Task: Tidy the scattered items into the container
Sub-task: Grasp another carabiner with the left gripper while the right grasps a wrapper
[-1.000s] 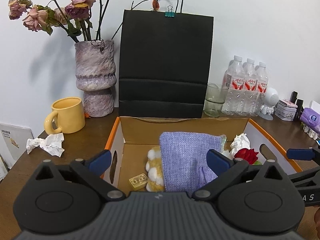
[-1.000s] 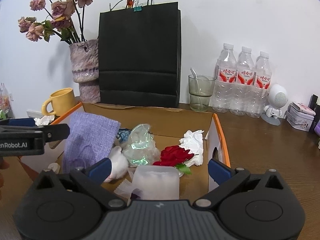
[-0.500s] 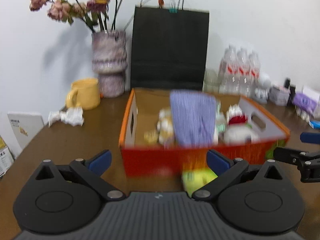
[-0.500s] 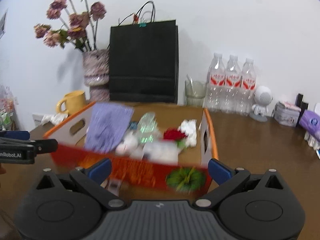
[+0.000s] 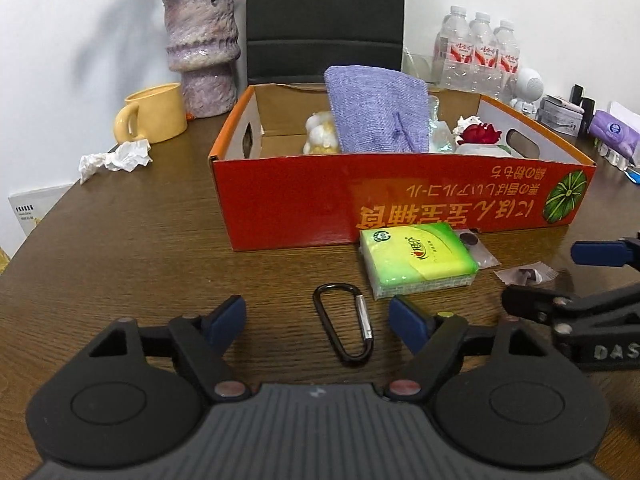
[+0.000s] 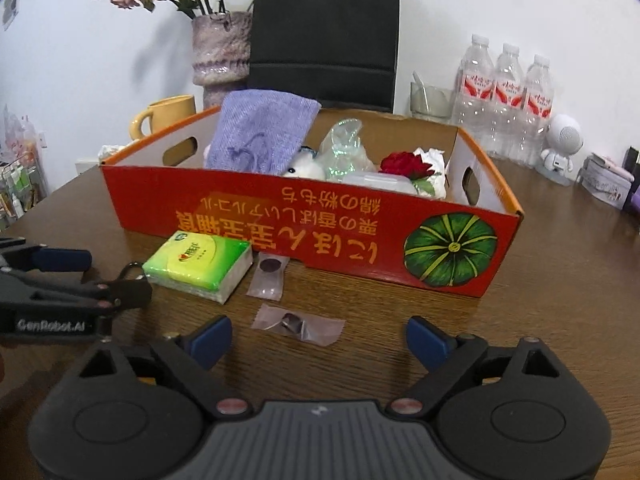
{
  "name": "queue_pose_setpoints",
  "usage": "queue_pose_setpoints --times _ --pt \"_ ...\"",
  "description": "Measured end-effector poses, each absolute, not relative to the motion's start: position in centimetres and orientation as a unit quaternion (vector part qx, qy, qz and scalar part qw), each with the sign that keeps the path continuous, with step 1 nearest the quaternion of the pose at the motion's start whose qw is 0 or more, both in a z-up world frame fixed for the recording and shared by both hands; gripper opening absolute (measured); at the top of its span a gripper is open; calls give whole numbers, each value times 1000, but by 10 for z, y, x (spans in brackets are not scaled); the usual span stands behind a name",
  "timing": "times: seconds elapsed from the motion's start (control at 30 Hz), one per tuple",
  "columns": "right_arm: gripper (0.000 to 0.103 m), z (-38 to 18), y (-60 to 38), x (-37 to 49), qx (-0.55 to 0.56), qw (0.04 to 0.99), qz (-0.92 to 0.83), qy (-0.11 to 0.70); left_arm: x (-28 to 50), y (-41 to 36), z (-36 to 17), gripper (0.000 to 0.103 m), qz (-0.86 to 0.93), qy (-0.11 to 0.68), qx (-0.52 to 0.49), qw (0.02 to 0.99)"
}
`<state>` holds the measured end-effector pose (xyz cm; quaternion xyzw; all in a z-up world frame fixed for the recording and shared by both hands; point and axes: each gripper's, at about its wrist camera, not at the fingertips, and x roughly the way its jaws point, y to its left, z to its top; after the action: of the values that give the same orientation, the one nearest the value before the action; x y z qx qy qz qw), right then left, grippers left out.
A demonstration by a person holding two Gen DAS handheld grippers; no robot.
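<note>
The red cardboard box holds a purple pouch, a red rose and other small things. In front of it on the table lie a green tissue pack, a black carabiner and two clear packets. My left gripper hovers low with the carabiner between its closing jaws, pads apart from it. My right gripper is closing too, with the nearer packet between its fingers, untouched. Each gripper shows in the other's view.
Left of the box are a yellow mug, a crumpled tissue and a vase of dried flowers. Behind the box stand a black paper bag, a glass and water bottles. A white figurine and tins sit right.
Both grippers have pulled back from over the box and sunk toward the table in front of it. The loose items there have come into view, and both jaws are a little narrower.
</note>
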<state>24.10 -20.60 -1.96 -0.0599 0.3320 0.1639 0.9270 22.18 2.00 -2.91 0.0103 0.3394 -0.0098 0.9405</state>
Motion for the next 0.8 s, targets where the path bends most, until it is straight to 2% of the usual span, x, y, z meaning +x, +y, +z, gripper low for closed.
queue_pose_setpoints --times 0.1,0.13,0.17,0.2,0.23,0.4,0.53,0.6,0.63,0.8 --pt "81 -22 -204 244 -57 925 167 337 220 19 -28 63 -20 333 12 943" --pt "69 -21 -204 242 -53 924 175 336 219 19 -27 49 -24 330 13 944" --pt "53 -20 -205 241 -51 924 180 333 219 18 -27 33 -28 328 15 944" --pt "45 -19 -205 240 -51 925 180 331 218 18 -26 27 -30 326 16 945" --pt "36 -18 -206 239 -51 926 179 329 218 18 -26 27 -32 325 17 945" --pt "28 -17 -206 233 -54 927 183 322 218 21 -26 26 -32 321 8 946" --pt "17 -14 -206 229 -56 931 185 309 217 23 -26 26 -31 319 2 947" --pt "16 -13 -207 228 -55 932 186 306 216 24 -25 22 -30 313 0 949" --pt "16 -13 -207 228 -53 931 187 307 215 24 -24 4 -31 310 0 950" --pt "14 -12 -209 227 -48 932 191 304 215 25 -25 5 -34 314 -6 949"
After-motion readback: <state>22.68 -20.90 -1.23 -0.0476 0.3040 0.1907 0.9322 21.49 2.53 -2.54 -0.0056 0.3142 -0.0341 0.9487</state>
